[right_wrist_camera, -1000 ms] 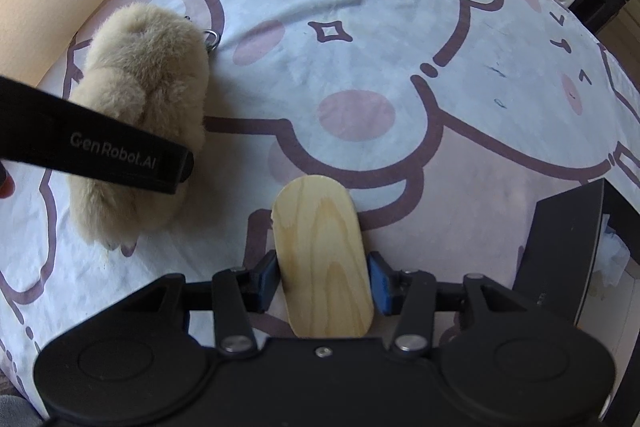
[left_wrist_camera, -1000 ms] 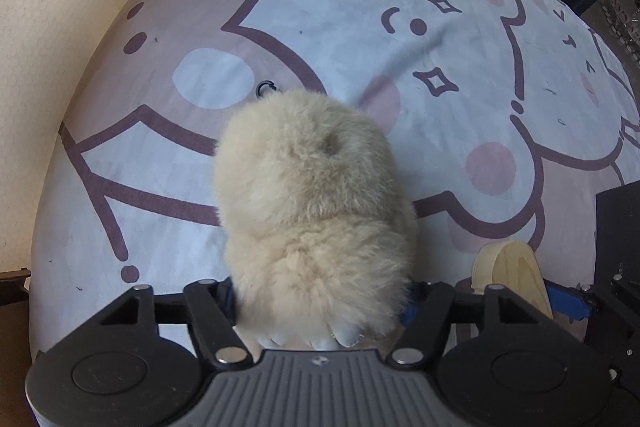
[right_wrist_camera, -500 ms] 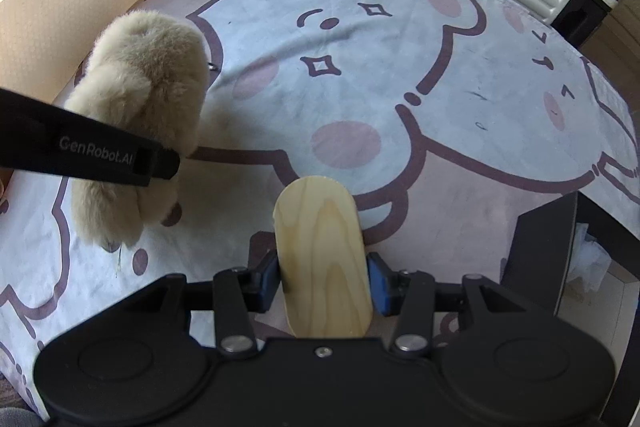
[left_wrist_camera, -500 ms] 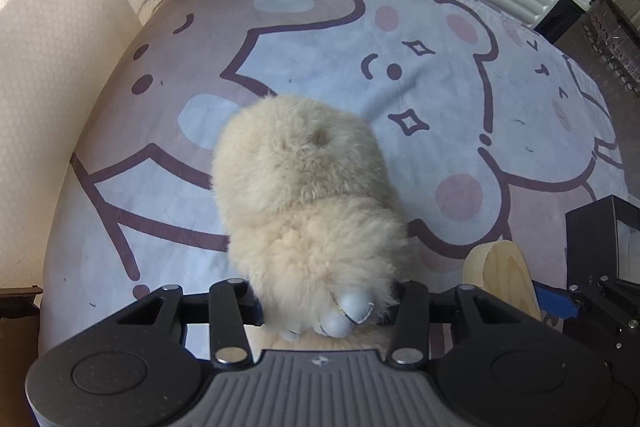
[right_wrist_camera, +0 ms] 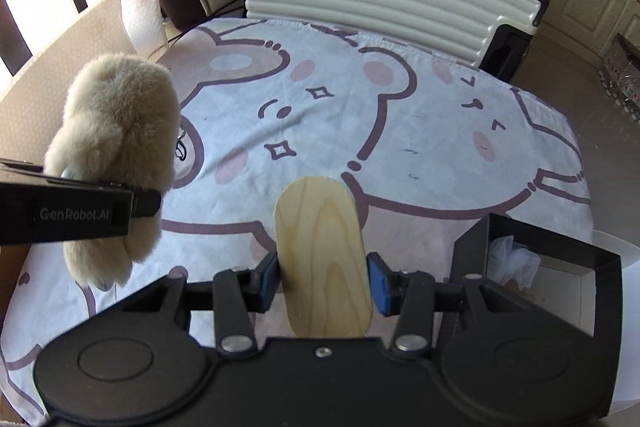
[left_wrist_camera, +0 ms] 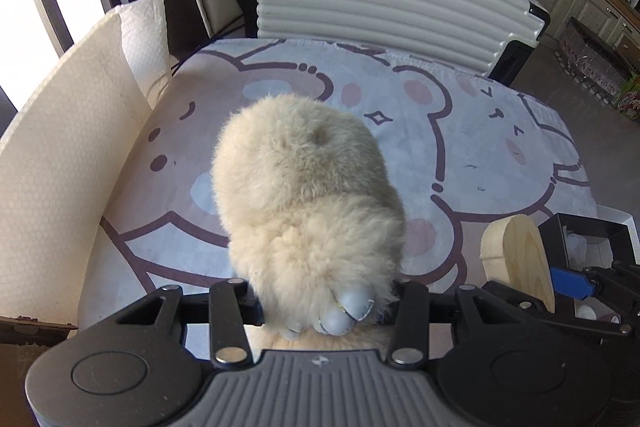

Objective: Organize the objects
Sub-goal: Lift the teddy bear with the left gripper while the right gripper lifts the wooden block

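A fluffy cream plush toy (left_wrist_camera: pixel 304 203) hangs above the cartoon-bear cloth (left_wrist_camera: pixel 460 131), and my left gripper (left_wrist_camera: pixel 328 301) is shut on its lower end, where pale paw pads and a metal ring show. The right wrist view has the same plush toy (right_wrist_camera: pixel 116 155) at the left, lifted off the cloth (right_wrist_camera: pixel 360 115), with the left gripper's black body across it. An oval wooden block (right_wrist_camera: pixel 324 259) stands upright between the blue pads (right_wrist_camera: pixel 378 289) of my right gripper (right_wrist_camera: pixel 322 287), which is shut on it. In the left wrist view that wooden block (left_wrist_camera: pixel 516 259) appears at the right.
A white ribbed suitcase (left_wrist_camera: pixel 392 3) lies beyond the cloth's far edge. A roll of white wrapping sheet (left_wrist_camera: pixel 68 163) borders the left side. An open black box (right_wrist_camera: pixel 536 267) with crumpled paper inside sits at the right, by a white container (right_wrist_camera: pixel 624 307).
Both grippers have risen and tilted up, so more of the room shows. The plush toy left the cloth, squeezed tighter by the left gripper. The wooden block rose with the right gripper.
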Motion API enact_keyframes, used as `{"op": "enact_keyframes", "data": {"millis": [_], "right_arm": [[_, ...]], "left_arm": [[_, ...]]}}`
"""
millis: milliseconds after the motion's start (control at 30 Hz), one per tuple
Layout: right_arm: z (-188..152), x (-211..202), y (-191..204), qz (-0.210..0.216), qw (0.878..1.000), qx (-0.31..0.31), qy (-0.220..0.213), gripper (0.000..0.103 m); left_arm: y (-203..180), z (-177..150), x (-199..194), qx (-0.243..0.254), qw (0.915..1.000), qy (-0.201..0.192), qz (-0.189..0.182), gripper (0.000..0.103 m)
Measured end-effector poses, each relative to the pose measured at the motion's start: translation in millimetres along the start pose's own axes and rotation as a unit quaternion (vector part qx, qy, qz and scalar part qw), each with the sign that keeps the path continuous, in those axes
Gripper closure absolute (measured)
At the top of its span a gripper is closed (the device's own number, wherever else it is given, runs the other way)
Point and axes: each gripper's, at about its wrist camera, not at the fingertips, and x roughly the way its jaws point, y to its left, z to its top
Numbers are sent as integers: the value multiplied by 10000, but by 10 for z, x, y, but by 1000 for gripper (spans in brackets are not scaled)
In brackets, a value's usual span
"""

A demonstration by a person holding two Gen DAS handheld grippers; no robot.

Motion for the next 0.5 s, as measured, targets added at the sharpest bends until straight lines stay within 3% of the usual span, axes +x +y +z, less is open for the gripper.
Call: {"op": "enact_keyframes", "data": {"millis": [500], "right_arm": [[-38,-677,-145,-262,9943,470,-924,56]], "left_arm": [[6,-135,-542,249,9974,-648,178,57]]}}
